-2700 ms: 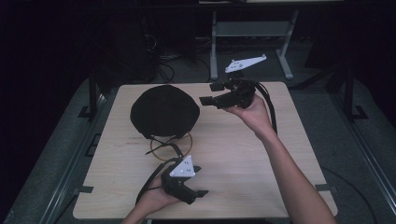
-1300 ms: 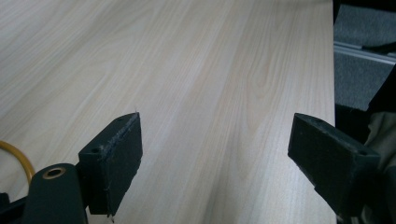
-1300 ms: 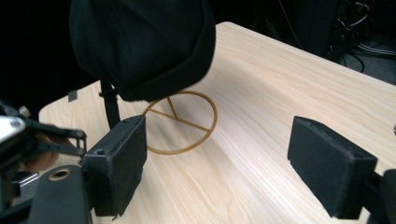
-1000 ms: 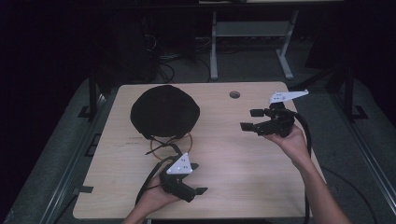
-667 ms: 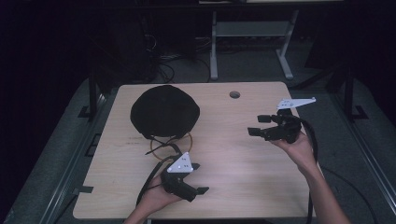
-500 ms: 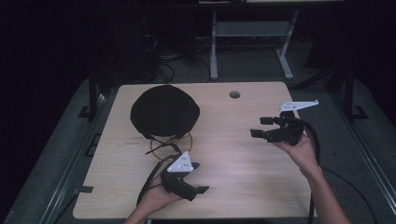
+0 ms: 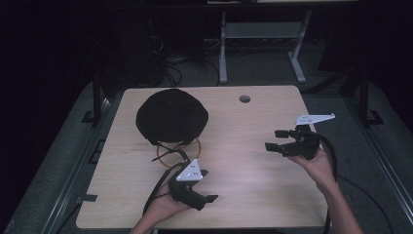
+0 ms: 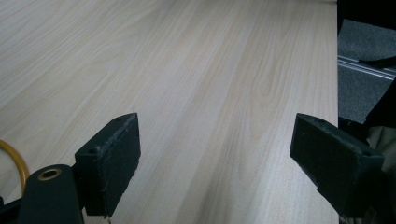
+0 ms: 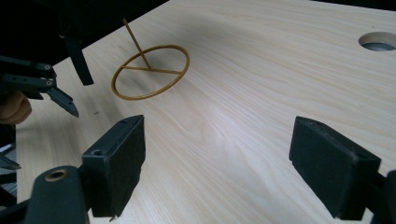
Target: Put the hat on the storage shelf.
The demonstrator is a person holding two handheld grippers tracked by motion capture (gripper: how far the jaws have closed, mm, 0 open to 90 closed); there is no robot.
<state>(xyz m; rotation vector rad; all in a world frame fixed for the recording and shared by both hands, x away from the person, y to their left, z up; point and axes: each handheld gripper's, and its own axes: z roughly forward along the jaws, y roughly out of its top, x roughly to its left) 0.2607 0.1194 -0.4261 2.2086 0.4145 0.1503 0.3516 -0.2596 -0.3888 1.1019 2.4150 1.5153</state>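
Room is staying dark all round, with a grey metal frame (image 7: 263, 34) and loose cables on the floor behind. Under the lamp sits the table (image 7: 253, 195), pale wood grain, mostly bare, with a round cable hole (image 7: 245, 99) near its far edge.

On its far left a black hat (image 7: 171, 116) is lying crown up, and just at its near rim a yellow wire ring (image 7: 178, 152) is resting flat, with spokes and a thin stem rising from its hub (image 9: 150, 71). It looks like a small stand for the hat, though the dim light is making that hard to confirm. Being the nearest loose thing to either tool, the ring is likely the piece in hand.

Left gripper (image 7: 202, 192) is hovering low near the table's front edge, just this side of the ring; its jaws are spread wide and holding nothing, with only bare wood between them and an arc of the ring (image 8: 14, 163) showing at the side. Its position suggests it is waiting, close enough to steady the ring if needed.

Right gripper (image 7: 275, 140) is being held at the table's right side, well apart from hat and ring, pointing across towards them. Its jaws are also gaping wide and empty, lined up so the ring sits ahead of them, probably ready for a reach.
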